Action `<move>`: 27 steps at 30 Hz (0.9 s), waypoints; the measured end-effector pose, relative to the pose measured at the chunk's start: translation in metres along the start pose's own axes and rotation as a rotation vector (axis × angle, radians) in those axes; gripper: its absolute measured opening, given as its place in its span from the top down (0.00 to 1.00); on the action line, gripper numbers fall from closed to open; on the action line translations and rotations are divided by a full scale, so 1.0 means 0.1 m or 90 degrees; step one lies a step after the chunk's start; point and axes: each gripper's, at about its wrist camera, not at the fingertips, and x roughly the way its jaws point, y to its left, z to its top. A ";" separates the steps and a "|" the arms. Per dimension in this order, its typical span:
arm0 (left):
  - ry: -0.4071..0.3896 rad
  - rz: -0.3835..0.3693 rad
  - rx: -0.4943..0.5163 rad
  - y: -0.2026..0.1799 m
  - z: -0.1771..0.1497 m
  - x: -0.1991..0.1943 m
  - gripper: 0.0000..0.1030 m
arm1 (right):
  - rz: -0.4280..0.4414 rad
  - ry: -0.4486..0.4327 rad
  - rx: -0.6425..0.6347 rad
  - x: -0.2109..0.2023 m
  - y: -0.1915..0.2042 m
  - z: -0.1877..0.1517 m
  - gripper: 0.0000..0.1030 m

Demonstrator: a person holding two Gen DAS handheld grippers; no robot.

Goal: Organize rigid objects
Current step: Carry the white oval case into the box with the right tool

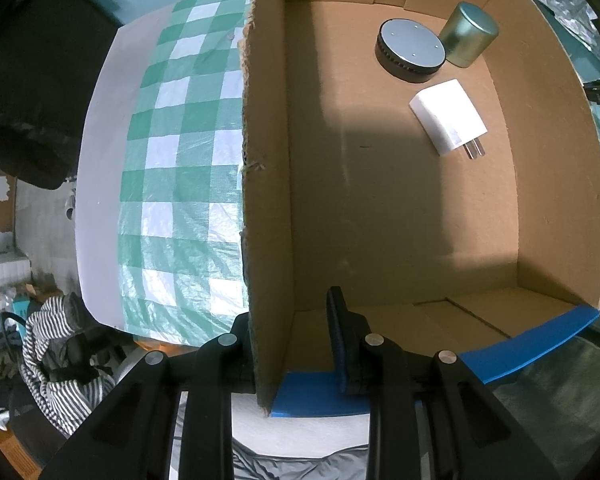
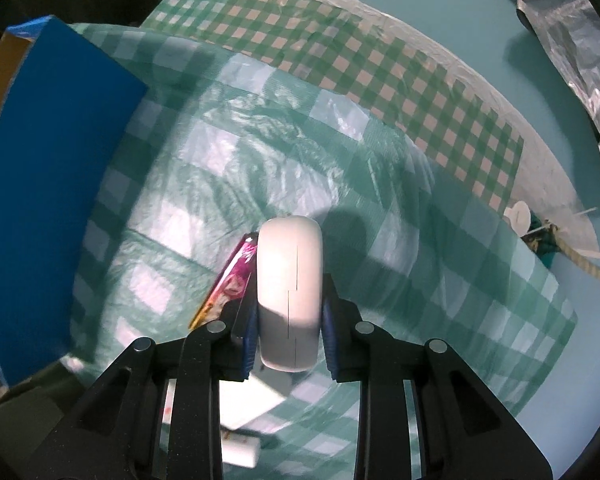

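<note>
In the left wrist view a cardboard box (image 1: 380, 208) lies open below me. Inside it are a round black and grey speaker puck (image 1: 411, 49), a metal tin (image 1: 469, 34) and a white plug adapter (image 1: 449, 117). My left gripper (image 1: 292, 336) straddles the box's left wall (image 1: 266, 200); the left pad touches it and the right finger stands apart inside the box. In the right wrist view my right gripper (image 2: 288, 320) is shut on a white rounded case (image 2: 290, 292), held above the green checked cloth (image 2: 340, 208). A pink packet (image 2: 230, 280) lies just left of it.
The box's blue outer side (image 2: 56, 184) stands at the left in the right wrist view. White items (image 2: 240, 452) lie on the cloth below the right gripper. A silver foil roll (image 2: 580, 64) and a rope (image 2: 580, 264) sit at the right. Striped clothing (image 1: 56, 360) lies beyond the table edge.
</note>
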 end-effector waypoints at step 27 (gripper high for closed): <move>-0.006 -0.017 0.036 -0.01 0.02 -0.08 0.74 | 0.062 -0.065 -0.063 -0.91 1.00 0.01 0.75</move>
